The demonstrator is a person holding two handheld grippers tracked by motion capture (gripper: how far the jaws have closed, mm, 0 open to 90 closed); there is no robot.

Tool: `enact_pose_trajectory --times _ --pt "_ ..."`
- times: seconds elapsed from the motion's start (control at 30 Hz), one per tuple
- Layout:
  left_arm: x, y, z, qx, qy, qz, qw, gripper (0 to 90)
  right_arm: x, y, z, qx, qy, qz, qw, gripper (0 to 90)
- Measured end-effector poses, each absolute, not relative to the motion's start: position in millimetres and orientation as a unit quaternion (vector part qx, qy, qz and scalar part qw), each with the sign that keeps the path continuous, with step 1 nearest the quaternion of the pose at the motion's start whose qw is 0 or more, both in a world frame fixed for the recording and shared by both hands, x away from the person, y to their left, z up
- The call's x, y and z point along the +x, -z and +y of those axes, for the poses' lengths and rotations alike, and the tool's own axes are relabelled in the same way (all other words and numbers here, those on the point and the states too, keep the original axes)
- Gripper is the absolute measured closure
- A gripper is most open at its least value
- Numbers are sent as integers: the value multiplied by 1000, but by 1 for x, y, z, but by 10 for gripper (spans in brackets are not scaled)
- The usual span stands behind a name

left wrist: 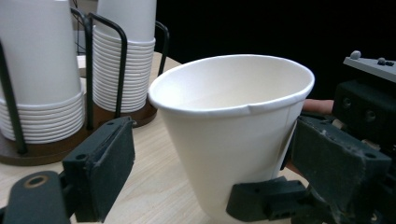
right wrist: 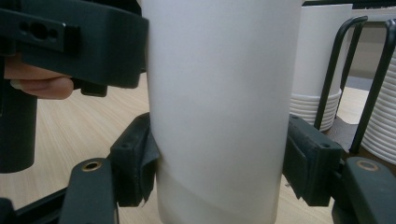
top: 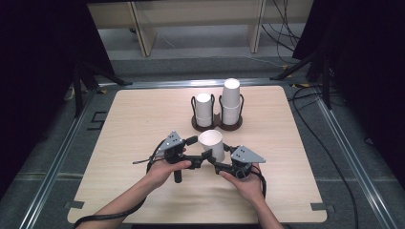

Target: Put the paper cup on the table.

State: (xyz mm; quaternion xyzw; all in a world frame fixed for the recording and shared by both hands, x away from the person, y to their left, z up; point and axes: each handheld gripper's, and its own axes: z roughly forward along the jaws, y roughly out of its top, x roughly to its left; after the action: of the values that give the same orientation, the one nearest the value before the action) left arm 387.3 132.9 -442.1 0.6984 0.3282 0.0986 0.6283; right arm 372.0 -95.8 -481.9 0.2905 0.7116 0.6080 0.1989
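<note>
A white paper cup [top: 212,144] stands upright on the pale wooden worktop [top: 143,124], right gripper [top: 220,166] jaws clamped around it, left gripper [top: 197,151] jaws apart beside it.

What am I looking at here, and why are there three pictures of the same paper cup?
No robot here: a person at a wooden table holds a two-jaw grasping tool in each hand. The high view looks down from above; the other two come from small cameras riding on each tool, looking along its black jaws. The left tool and the right tool meet at a single white paper cup, standing upright with its mouth up. In the right gripper view, the jaws press both sides of the cup. In the left gripper view, one jaw stands clear of it, so that tool looks open. Behind, a dark wire holder keeps two stacks of upside-down cups.
</note>
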Motion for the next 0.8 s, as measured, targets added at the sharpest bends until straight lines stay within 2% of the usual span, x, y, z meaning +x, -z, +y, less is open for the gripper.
enact_pose_trajectory --times 0.07,0.53,0.8 --pt "388 441 130 699 -97 326 629 131 372 483 -94 292 -614 708 188 344" --pt "395 439 117 699 -93 321 632 141 371 482 -91 279 -612 715 190 339" --pt "392 441 118 707 -112 300 630 203 370 483 -89 288 -602 722 180 314"
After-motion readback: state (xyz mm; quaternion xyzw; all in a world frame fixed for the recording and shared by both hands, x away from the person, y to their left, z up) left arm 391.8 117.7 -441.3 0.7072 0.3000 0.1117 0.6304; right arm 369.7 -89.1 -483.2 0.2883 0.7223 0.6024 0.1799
